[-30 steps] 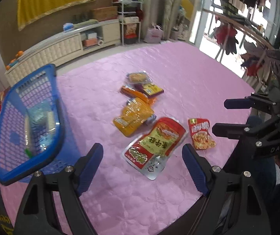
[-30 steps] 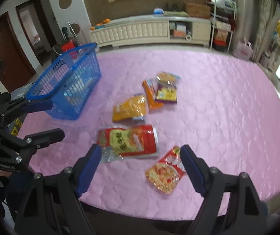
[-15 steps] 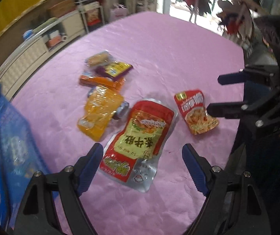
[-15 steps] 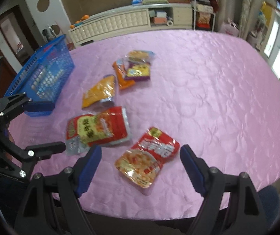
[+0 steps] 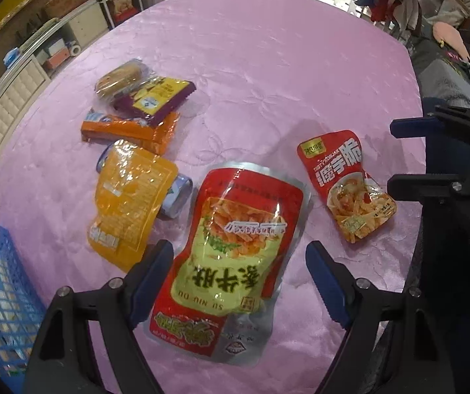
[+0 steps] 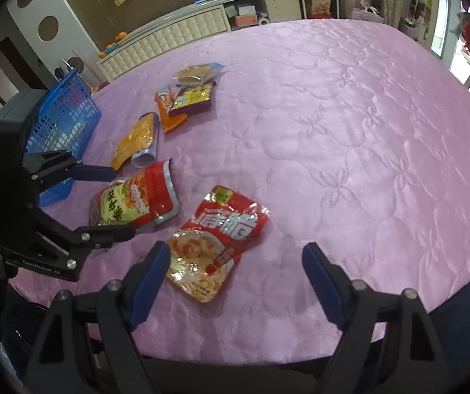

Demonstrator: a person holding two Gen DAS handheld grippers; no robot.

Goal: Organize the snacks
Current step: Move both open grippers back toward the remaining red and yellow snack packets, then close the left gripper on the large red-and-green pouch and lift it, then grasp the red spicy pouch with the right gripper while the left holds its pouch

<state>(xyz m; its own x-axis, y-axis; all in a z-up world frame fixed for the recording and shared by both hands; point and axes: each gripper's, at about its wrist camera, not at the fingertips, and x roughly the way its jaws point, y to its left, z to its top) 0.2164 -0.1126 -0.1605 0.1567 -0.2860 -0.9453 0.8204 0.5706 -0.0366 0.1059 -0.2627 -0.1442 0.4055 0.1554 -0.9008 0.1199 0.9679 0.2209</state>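
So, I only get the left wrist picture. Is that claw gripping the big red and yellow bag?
Observer: No. The right wrist view shows the left gripper open, with one finger on each side of the big red-and-yellow pouch.
Operator: Where is the other claw aimed?
Observer: The right gripper is open too. The small red pouch lies between its fingers, nearer the left one.
Operator: I see only a corner of something blue.
Observer: That is a blue basket, standing near the left edge of the pink table cover, behind the left gripper.
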